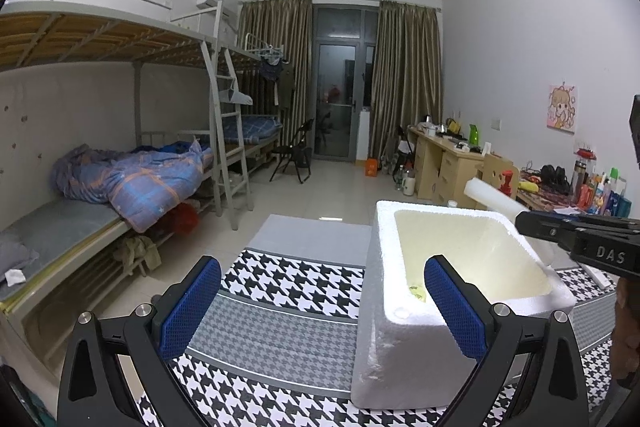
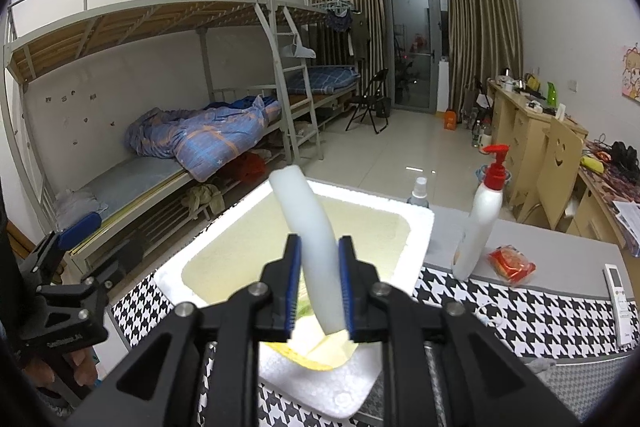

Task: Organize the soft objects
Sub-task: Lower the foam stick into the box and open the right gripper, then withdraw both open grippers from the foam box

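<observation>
A dormitory room with metal bunk beds [image 1: 120, 39], drawn curtains [image 1: 404, 79] and a tiled floor [image 1: 320, 187]. On the bench [image 1: 280, 331], covered in a houndstooth cloth, stands a white foam box [image 1: 384, 327]. The right claw [image 2: 320, 287] pinches a white foam tube [image 2: 308, 219] above the box, apparently tilted over its hollow. The left claw [image 1: 320, 307] hangs spread and empty beside the box. A pump bottle [image 2: 480, 215] stands behind.
</observation>
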Demonstrator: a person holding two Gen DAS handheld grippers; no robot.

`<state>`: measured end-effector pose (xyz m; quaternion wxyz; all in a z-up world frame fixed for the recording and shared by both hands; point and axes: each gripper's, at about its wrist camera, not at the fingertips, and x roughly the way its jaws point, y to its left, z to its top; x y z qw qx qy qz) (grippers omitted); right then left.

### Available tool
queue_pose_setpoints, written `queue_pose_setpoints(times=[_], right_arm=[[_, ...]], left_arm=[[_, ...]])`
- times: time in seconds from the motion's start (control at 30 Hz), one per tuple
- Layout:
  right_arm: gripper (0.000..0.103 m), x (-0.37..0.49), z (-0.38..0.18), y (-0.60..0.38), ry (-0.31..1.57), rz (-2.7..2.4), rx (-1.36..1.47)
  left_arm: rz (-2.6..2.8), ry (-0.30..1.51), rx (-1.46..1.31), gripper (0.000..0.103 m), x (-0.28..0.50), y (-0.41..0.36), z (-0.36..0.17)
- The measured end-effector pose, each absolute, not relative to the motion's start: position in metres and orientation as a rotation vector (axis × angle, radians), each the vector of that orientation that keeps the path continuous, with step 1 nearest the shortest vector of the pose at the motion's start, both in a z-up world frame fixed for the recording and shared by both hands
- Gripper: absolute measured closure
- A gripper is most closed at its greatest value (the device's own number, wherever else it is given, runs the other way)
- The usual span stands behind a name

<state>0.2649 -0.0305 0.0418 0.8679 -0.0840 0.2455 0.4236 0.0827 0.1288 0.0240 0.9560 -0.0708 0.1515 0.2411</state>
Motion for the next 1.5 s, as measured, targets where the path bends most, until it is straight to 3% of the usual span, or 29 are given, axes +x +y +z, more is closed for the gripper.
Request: queue_pose_setpoints(times=[0.07, 0.13, 0.17, 0.2, 0.27, 0.87, 1.0, 1.5], right_arm=[[0.080, 0.266, 0.039, -0.028, 0.518, 0.889, -0.177], [0.073, 0.269, 0.035, -0.025, 0.538, 0.886, -0.182], [0.065, 0.270, 0.034, -0.024, 0.547, 0.885, -0.179], [0.047, 0.270, 0.034, -0.024, 0.556, 0.884, -0.173], [0.030, 0.270, 0.034, -0.025, 0.547, 0.882, -0.157], [0.025, 0.256, 0.046, -0.047, 0.471, 0.870, -0.129], [0.017, 0.256, 0.046, -0.057, 0.462, 0.871, -0.115], [0.012, 0.248, 0.044, -0.084, 0.441, 0.876, -0.076]], left_arm=[[0.489, 0.309, -0.147, 0.001, 0.082, 0.129, 0.024], [0.488, 0.311, -0.151, 0.001, 0.081, 0.131, 0.023], [0.489, 0.312, -0.153, 0.001, 0.082, 0.131, 0.024], [0.490, 0.310, -0.154, 0.001, 0.081, 0.131, 0.023], [0.495, 0.308, -0.155, 0.001, 0.080, 0.131, 0.024], [0.469, 0.302, -0.154, 0.001, 0.075, 0.120, 0.027], [0.450, 0.293, -0.136, 0.001, 0.074, 0.110, 0.030], [0.413, 0.286, -0.149, 0.001, 0.063, 0.086, 0.025]])
